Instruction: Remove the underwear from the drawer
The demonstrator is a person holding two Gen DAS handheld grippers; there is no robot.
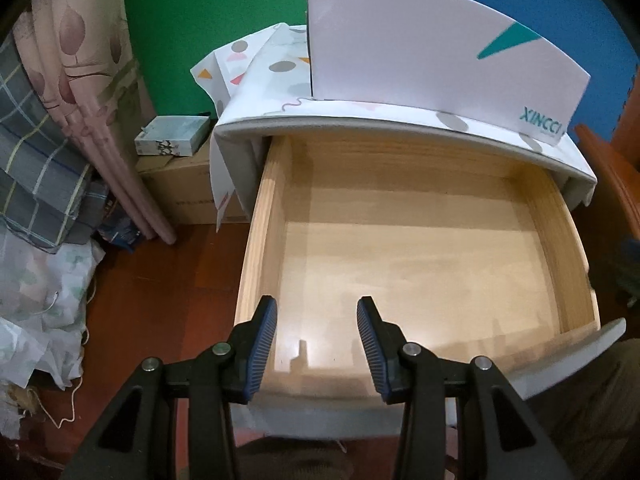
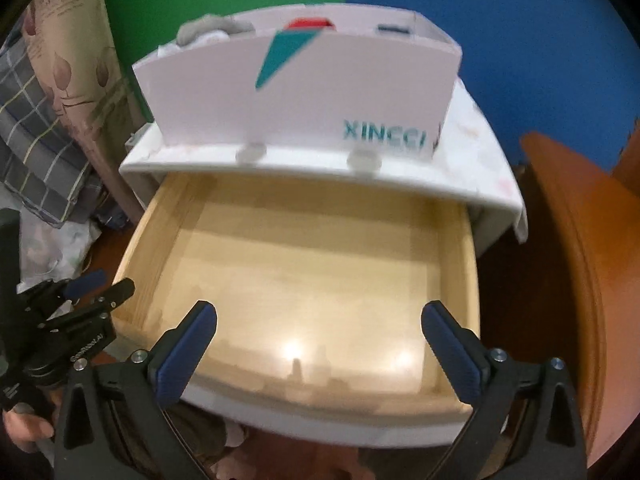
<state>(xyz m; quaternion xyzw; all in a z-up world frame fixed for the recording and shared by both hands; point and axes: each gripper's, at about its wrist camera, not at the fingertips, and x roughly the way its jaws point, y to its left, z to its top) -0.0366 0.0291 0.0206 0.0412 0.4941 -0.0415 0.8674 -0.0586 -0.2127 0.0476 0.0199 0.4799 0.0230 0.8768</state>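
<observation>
- The left claw (image 1: 316, 312) hangs over the front edge of the drawer (image 1: 264, 216), its blue-padded fingers parted with bare wood showing between them; it grips nothing.
- The right claw (image 2: 320, 316) is spread much wider over the same front edge, and it too holds nothing.
- In the right wrist view the left claw (image 2: 86, 286) sits at the drawer's left front corner, with a bit of the person's hand (image 2: 24, 428) low at the edge.
- The drawer (image 2: 140, 248) is pulled well out; its pale wooden floor is bare and glossy, catching lamp glare near the front.
- Reddish-brown wooden floor (image 1: 160, 300) lies to the left of the drawer, with crumpled pale cloth (image 1: 40, 308) heaped on it.
- Further left, folded plaid bedding (image 1: 36, 168) and a rolled pink quilt (image 1: 88, 100) lean together.
- Cardboard boxes (image 1: 176, 188) sit beside the cabinet, a small box on top.
- The white cabinet top (image 2: 480, 152) carries a patterned cover and a white box marked XINCCI (image 2: 304, 92).
- Underwear (image 2: 310, 24), probably the red, grey and dark bundles in that box, is blurred and only partly seen.
- Behind, green and blue foam tiles (image 2: 500, 40) cover the wall.
</observation>
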